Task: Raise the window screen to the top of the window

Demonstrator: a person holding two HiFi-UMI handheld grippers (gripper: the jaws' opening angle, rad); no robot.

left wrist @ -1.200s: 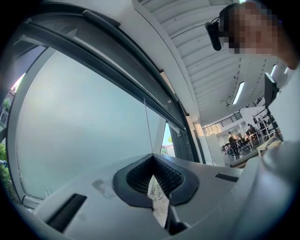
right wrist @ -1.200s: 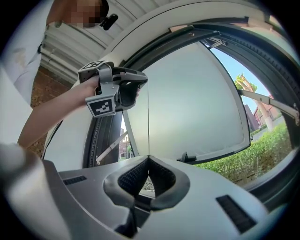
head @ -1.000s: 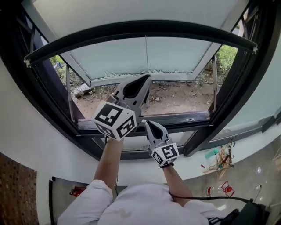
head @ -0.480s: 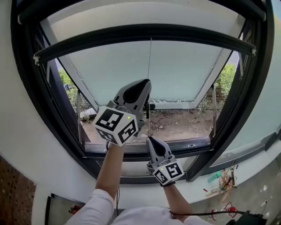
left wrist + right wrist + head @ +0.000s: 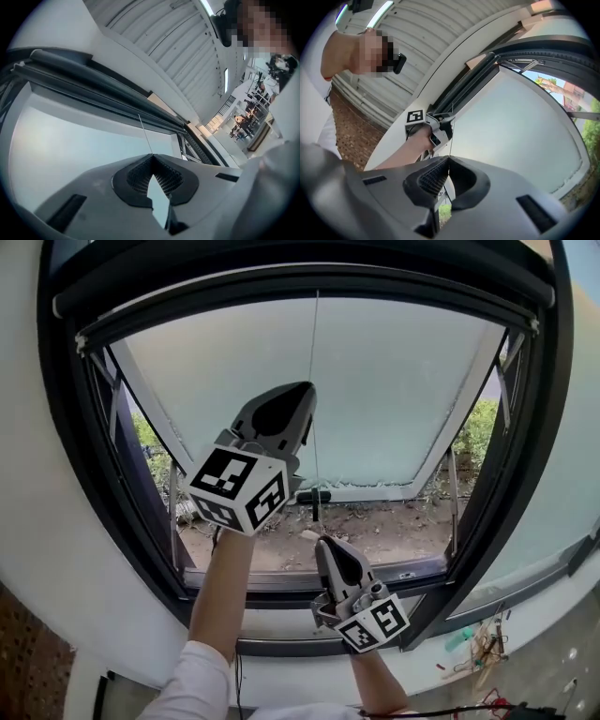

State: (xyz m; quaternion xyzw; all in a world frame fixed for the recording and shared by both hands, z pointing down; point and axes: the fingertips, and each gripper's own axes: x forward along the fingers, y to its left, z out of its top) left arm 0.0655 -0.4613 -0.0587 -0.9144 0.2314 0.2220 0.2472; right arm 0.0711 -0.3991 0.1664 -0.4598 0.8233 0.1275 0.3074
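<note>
Window screen: a pale, translucent sheet (image 5: 403, 399) covered most of the opening. Its lower rail (image 5: 384, 491) sat well above the sill (image 5: 281, 577), and bare ground showed through the gap. Judged from that, the raise was far from finished.
Cord: a thin line (image 5: 314, 334) ran from the top housing (image 5: 281, 282) down the screen's middle, past a small dark pull (image 5: 314, 495) at the lower rail.
Left hand-held gripper: its jaws (image 5: 306, 390) were together, pinching the cord in front of the screen's middle. Its own view showed the cord leaving the tips toward the top housing.
Right hand-held gripper: its jaws (image 5: 321, 542) were together on the same cord, lower down, between the lower rail and the sill.
Risk, slip: the cord was very thin, so it could slide through either pair of pads and the screen would stop following the hands.
Risk, skew: a pull angled away from the screen's centre line could tilt the lower rail and bind it against the side edges of the frame.
Risk, snap-back: if both grips let go at once, the screen might run freely and strike the housing or drop.
Change over the last second: both grippers stood higher against the window. The left had gone from the lower rail to mid-screen, and the view had tilted up, showing more of the housing. The gap under the rail looked much the same.
</note>
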